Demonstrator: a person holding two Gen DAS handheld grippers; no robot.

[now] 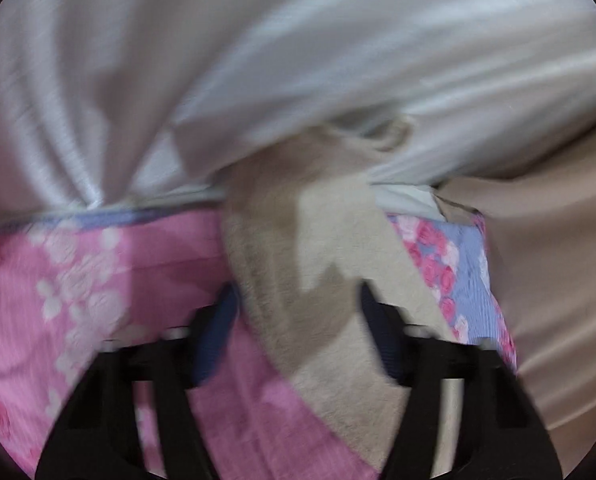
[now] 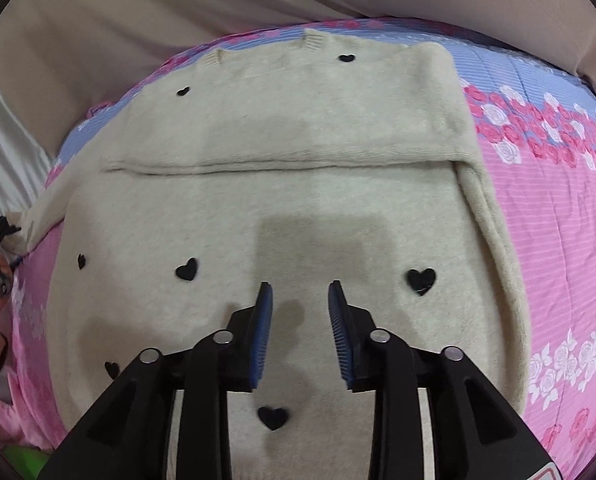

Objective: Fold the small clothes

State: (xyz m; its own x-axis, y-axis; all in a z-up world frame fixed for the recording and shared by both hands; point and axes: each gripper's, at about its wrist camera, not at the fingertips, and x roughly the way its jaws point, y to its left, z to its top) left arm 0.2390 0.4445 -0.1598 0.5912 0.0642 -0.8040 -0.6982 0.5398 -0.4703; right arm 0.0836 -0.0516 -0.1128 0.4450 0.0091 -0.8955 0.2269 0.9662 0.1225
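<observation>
My right tongs (image 2: 300,285) hang over the cream sweater (image 2: 282,208), pointing down at it with the blue pads (image 2: 263,320) parted a moderate way and nothing between them; they hover above the knit, casting a shadow on it, and I cannot tell whether the tips touch. The sweater lies spread on the bed, on a pink and lilac floral bedsheet (image 2: 546,216). Its fluffy front carries small black hearts (image 2: 421,281), one just right of the tongs, another (image 2: 187,269) to the left. A fold runs straight across the garment above the tongs, and the right edge is turned in along the side. Beyond the bed hangs a beige curtain (image 2: 138,24).

The left wrist view is blurred. There my left tongs (image 1: 298,292) stand partly apart, with a strip of the cream sweater (image 1: 298,248) running up between the pads (image 1: 218,320); whether they press on it I cannot tell. The same floral bedsheet (image 1: 98,280) shows on both sides of the strip, and white satin cloth (image 1: 258,60) fills the upper part of that view.
</observation>
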